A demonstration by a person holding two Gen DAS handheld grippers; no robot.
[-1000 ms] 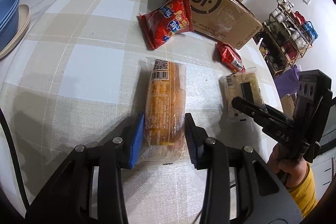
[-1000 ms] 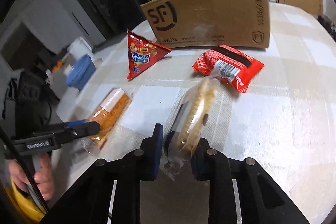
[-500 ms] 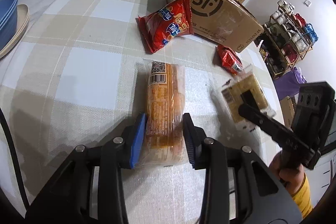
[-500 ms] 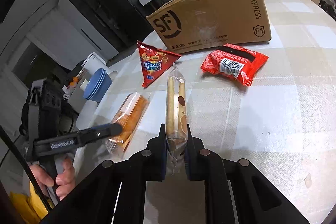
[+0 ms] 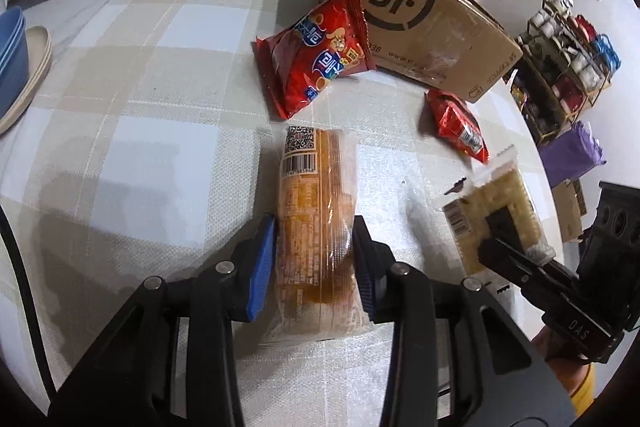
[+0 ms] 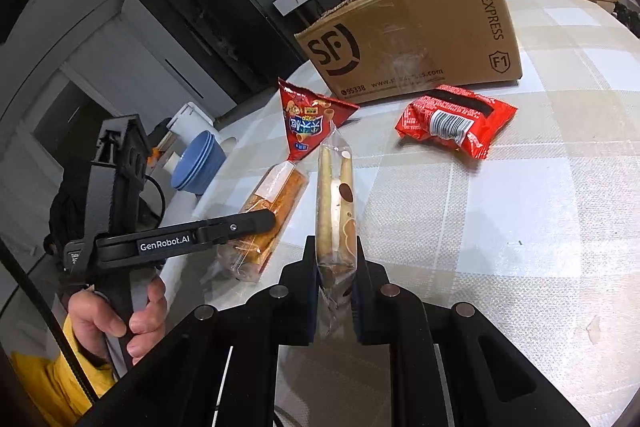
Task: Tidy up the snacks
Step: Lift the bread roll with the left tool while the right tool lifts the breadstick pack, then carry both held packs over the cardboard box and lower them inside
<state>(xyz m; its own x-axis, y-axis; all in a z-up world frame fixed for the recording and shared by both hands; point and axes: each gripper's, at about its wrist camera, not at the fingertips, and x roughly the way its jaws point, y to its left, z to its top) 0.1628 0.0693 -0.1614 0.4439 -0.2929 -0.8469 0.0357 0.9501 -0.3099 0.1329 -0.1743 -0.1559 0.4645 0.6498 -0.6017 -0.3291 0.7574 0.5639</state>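
My left gripper (image 5: pixel 314 259) is shut on a clear-wrapped orange bread pack (image 5: pixel 316 203) that lies on the checked tablecloth; the pack also shows in the right wrist view (image 6: pixel 272 203). My right gripper (image 6: pixel 336 267) is shut on a clear pack of pale crackers (image 6: pixel 335 203) and holds it edge-up above the table; it shows to the right in the left wrist view (image 5: pixel 496 215). A red triangular snack bag (image 5: pixel 320 55) and a small red packet (image 5: pixel 460 127) lie near the SF cardboard box (image 5: pixel 424 27).
Blue bowls on a beige plate (image 5: pixel 16 55) stand at the table's left edge. A shelf rack of cups (image 5: pixel 568 39) stands off the table to the right. The box (image 6: pixel 416 39) is at the far side of the table (image 6: pixel 540 227).
My right gripper closed on the cracker pack and lifted it off the table, turning it edge-up. My left gripper's fingers closed in on the bread pack, which stays on the cloth.
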